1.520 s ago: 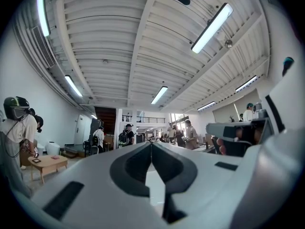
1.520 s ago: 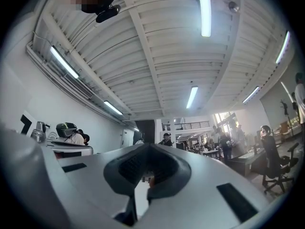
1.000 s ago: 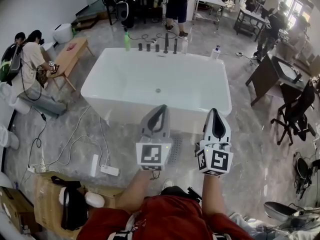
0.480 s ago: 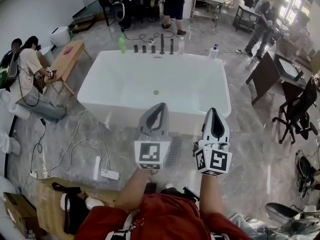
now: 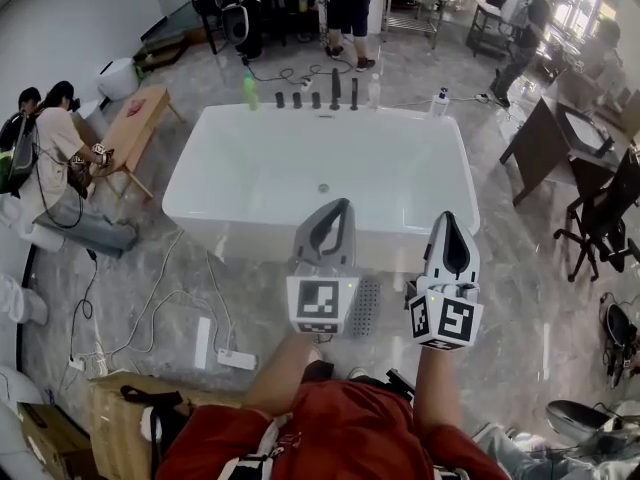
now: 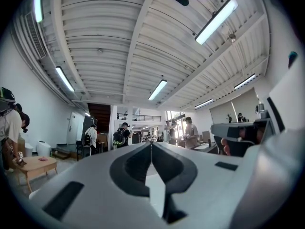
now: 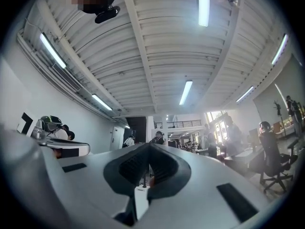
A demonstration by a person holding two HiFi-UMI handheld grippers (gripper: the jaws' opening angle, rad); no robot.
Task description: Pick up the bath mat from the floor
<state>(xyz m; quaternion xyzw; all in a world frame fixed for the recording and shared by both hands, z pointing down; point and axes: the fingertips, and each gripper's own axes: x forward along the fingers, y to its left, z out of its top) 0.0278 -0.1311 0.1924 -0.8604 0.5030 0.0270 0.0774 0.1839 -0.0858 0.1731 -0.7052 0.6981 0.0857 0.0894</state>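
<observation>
1. The left gripper (image 5: 337, 208) and right gripper (image 5: 449, 218) are shut tight and hold nothing.
2. The mat (image 5: 366, 306) lies on the floor just before the tub (image 5: 200, 208) (below and between both grippers).
3. A green bottle (image 5: 250, 90) stands on the tub's far edge.

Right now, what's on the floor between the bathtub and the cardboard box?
White power strips and loose white cables lie there; the head view shows them.

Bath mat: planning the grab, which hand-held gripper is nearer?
Left. The left hand-held gripper covers the left edge of the bath mat; the right hand-held gripper stands clear to its right.
</observation>
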